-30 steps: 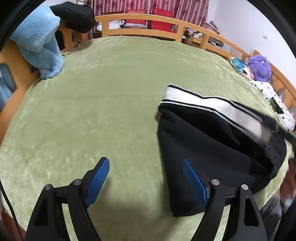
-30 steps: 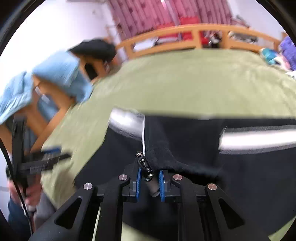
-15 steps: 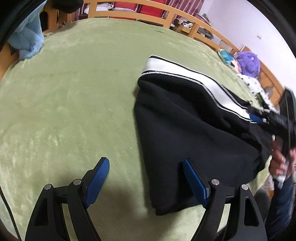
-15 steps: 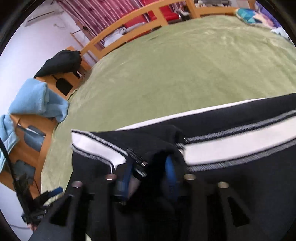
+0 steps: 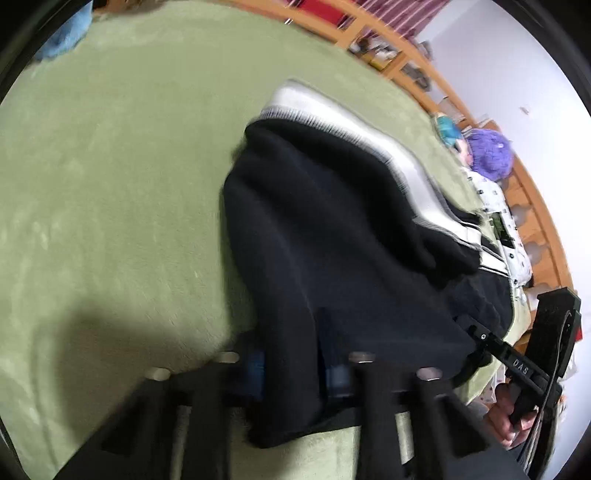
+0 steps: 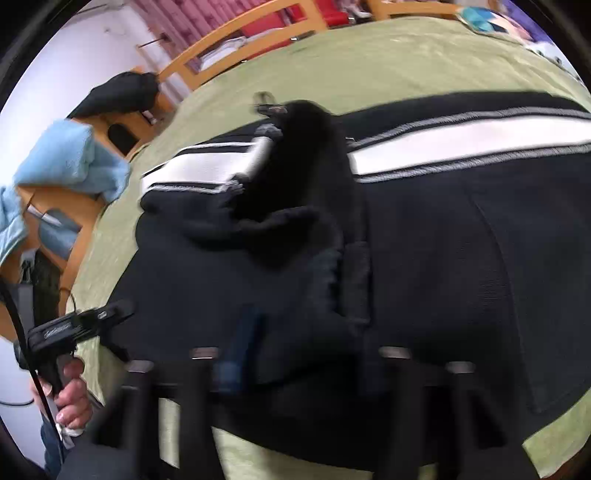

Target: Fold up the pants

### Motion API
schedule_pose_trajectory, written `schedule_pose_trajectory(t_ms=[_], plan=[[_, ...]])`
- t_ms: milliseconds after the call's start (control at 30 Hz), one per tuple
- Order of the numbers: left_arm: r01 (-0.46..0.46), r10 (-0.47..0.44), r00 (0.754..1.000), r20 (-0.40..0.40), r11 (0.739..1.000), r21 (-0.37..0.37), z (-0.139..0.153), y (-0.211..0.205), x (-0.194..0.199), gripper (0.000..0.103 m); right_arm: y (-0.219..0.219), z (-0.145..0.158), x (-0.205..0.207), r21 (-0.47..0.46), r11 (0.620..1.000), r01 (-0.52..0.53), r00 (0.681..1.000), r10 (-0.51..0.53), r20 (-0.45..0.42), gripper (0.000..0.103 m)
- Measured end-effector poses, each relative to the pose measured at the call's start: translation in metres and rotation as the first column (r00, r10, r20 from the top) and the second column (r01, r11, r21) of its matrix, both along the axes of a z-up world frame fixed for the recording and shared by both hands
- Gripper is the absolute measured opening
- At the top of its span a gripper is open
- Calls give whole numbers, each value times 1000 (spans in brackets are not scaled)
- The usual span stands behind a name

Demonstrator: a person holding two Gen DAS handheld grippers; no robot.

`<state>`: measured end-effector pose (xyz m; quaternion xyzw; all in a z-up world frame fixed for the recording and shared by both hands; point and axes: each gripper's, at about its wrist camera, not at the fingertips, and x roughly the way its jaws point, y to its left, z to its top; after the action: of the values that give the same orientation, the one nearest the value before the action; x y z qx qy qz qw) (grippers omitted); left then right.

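The black pants [image 5: 332, 240] lie on the green blanket [image 5: 110, 166] of a wooden-railed bed [image 6: 236, 33], close to its near edge. Their long axis runs across the bed: in the right wrist view the white side stripe [image 6: 461, 144] stretches from left to right, with the striped end [image 6: 192, 170] toward the blue towel [image 6: 74, 158] on the rail. A rumpled fold of black cloth sits on top near the middle.

The left hand-held gripper [image 5: 299, 373] has just been closing; its blue pads now pinch the near hem of the pants, with cloth between them. The right hand-held gripper [image 6: 295, 358] has also just been narrowing, and black fabric lies between its fingers, though blur hides whether the pads press it. Each wrist view shows the other hand-held gripper at the frame's edge, held by a hand [image 6: 72, 395].
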<state>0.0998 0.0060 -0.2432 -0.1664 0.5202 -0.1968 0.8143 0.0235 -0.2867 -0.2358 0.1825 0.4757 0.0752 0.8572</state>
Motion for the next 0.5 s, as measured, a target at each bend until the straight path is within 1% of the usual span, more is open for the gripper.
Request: schedule_pose_trajectory(t_ms=[100, 133, 167, 200, 233, 267, 300, 333, 367, 400, 433, 467, 500], plan=[[27, -25, 999, 35, 998, -65, 21, 9, -15, 19, -5, 19, -18, 67, 998, -14, 998, 10, 60, 20], [35, -32, 999, 38, 997, -69, 23, 9, -20, 18, -8, 22, -29, 99, 995, -16, 997, 9, 71, 20], [46, -44, 998, 33, 997, -54, 22, 6, -26, 19, -9, 21, -35, 110, 994, -14, 998, 7, 65, 20], [52, -51, 998, 30, 998, -33, 18, 3, -28, 19, -8, 15, -41, 104, 995, -9, 999, 5, 42, 20], [57, -58, 998, 24, 998, 12, 11, -3, -30, 20, -5, 4, -44, 80, 997, -9, 1000, 9, 8, 21], [60, -61, 998, 9, 996, 68, 2, -10, -31, 27, -3, -7, -45, 55, 998, -13, 1000, 14, -27, 25], [61, -61, 998, -5, 991, 118, -3, -15, -31, 31, -2, -19, -47, 47, 999, -13, 998, 16, -61, 25], [61, -61, 998, -5, 986, 155, -4, -18, -31, 39, -5, -20, -49, 62, 998, -11, 999, 15, -51, 26], [65, -68, 998, 9, 977, 205, -2, -20, -33, 49, -7, -17, -52, 77, 997, -12, 999, 15, -42, 29], [65, -74, 997, 30, 970, 233, 3, -21, -34, 54, -9, -12, -53, 79, 997, -17, 999, 20, -45, 32], [60, -77, 995, 57, 964, 258, 8, -21, -35, 63, -12, -3, -56, 51, 999, -14, 999, 16, -40, 37], [49, -77, 993, 88, 959, 279, 14, -20, -36, 67, -15, 6, -59, 22, 1000, -5, 1000, 5, -18, 43], [38, -76, 990, 120, 956, 292, 20, -19, -37, 67, -17, 19, -62, -12, 1000, 6, 1000, -6, 25, 46]])
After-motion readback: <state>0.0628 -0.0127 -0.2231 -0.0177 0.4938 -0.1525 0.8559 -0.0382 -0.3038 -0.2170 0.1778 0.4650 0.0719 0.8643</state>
